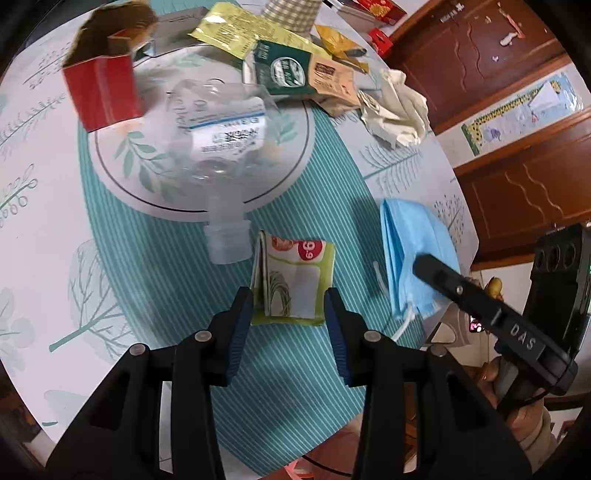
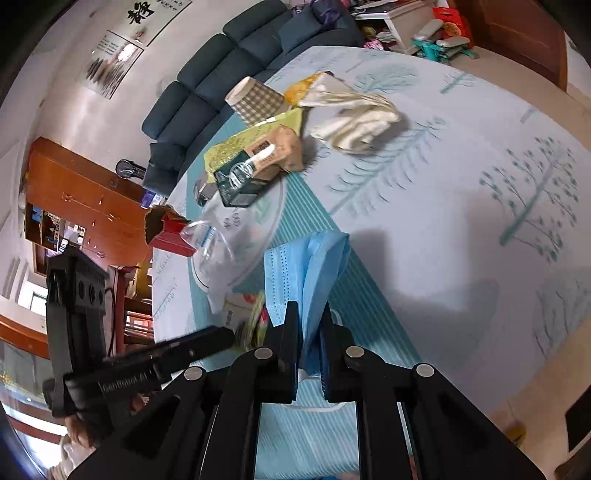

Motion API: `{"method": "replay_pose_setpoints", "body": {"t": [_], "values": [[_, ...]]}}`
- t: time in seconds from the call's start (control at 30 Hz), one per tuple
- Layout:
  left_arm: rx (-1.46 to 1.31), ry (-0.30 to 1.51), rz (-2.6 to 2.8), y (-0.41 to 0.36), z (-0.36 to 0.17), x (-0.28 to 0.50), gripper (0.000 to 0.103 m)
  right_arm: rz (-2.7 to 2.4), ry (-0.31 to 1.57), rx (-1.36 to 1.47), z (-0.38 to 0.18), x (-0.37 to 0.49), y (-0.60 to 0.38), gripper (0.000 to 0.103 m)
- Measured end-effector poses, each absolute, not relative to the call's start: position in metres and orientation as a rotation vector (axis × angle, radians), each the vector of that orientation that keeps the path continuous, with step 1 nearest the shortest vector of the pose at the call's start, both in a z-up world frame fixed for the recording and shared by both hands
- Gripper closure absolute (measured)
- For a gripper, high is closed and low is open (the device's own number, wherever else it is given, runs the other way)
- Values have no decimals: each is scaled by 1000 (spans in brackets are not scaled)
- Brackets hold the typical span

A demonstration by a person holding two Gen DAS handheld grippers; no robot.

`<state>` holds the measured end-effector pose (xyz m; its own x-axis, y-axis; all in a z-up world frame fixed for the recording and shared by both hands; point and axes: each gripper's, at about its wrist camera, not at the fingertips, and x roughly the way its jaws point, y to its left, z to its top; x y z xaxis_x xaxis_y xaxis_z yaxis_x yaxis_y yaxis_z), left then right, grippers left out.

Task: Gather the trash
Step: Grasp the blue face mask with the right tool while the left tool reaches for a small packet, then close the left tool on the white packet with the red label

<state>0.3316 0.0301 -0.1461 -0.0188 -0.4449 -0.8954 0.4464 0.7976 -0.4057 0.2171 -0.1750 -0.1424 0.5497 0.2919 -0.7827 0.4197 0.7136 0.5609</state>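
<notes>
In the left wrist view, the left gripper (image 1: 289,295) fills the bottom centre, its blue-padded jaws pressed against both sides of a small folded green-and-white paper packet (image 1: 293,275), which rests on the teal striped table mat (image 1: 177,266). Just above and left of the packet lies a clear crushed plastic bottle (image 1: 218,147), its threaded neck over the mat and its body on the round white plate with leaf print (image 1: 122,155). At the right edge of the frame, the right gripper (image 1: 424,264) bites the lower corner of a light blue pleated face mask (image 1: 410,236).

In the right wrist view, at bottom centre, the right gripper (image 2: 309,325) is clamped on that mask (image 2: 295,269), whose fabric stands up between the narrow jaws. The left gripper's dark body reaches in from the lower left.

Farther up the left wrist view, a red open cardboard box (image 1: 101,92) stands at the plate's upper left rim. A dark green packet (image 1: 284,68), a brown paper sachet (image 1: 334,86) and a yellow foil wrapper (image 1: 229,27) are piled at the far rim, with crumpled cream paper (image 1: 399,109) to their right on the tree-printed tablecloth (image 1: 33,221). A checked paper cup (image 1: 291,14) sits at the top edge.
</notes>
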Motion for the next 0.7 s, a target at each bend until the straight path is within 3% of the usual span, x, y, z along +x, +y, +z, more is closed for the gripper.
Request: {"method": "replay_pose_setpoints", "body": {"t": [0.27,0.63,0.67,0.7], "values": [[160,1432,-652,1,-155,323,62,-80,1034,813,-152,193,-176,94],[130,1442,-580,-23,-167,330,62,-47,1058,797,-160,185,-169,94],[124,1437,-571,-24,-167,330,67,-45,1059,797,-161,183,-169,94],[117,1435,-569,-26,-167,331,84,-42,1059,797,-161,181,-169,94]]}}
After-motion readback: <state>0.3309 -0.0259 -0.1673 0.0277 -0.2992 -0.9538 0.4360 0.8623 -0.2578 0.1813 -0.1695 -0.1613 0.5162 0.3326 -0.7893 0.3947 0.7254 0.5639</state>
